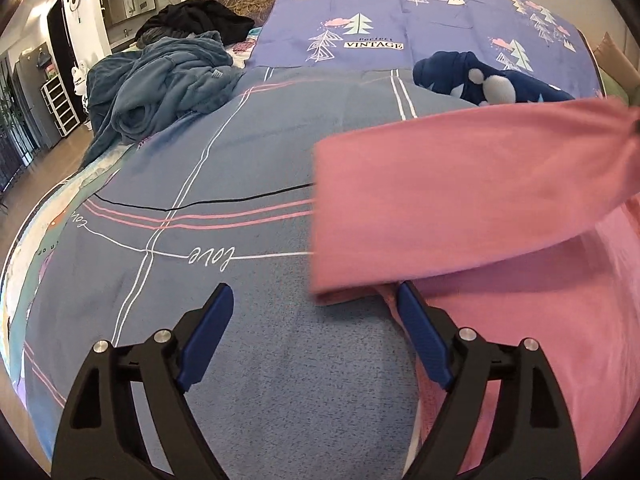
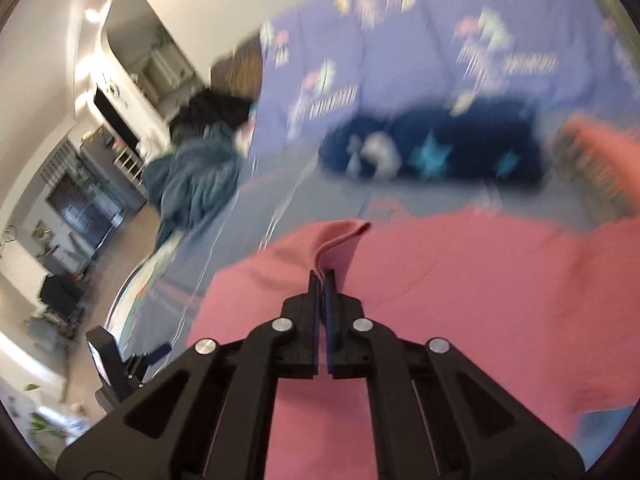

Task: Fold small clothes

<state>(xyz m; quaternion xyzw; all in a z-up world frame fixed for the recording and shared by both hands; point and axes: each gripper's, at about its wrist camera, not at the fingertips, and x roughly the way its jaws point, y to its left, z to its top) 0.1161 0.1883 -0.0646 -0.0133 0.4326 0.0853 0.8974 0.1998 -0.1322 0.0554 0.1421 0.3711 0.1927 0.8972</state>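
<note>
Pink garment point(image 2: 460, 280) lies spread on the bed point(image 1: 248, 360), over the grey-blue checked cover, and one part of it is lifted across the rest in a broad band that shows blurred in the left wrist view. The right gripper point(image 2: 324, 276) has its jaws pinched together on a raised fold of that pink cloth; the edge stands up in a small peak just above the fingertips. The left gripper point(image 1: 312, 304) stands wide with nothing between its blue pads point(image 1: 208, 336); one pad sits at the near edge of the pink cloth, and I cannot tell whether it touches it.

My guess is that a fold is being carried over. The worry from here: only one point of the cloth is held, so the carried part may sag or twist and land crooked, and the layer beneath may be dragged along and bunch up. The left gripper could pin the lower layer down, but if it bites through both layers the fold would be spoiled.

Further off on the bed lie a dark blue garment with stars point(image 2: 432, 152), a rumpled teal blanket point(image 1: 160, 84) and a black heap point(image 1: 200, 16) near the purple tree-print sheet point(image 1: 400, 8). No basket or box for clothes is in sight.
</note>
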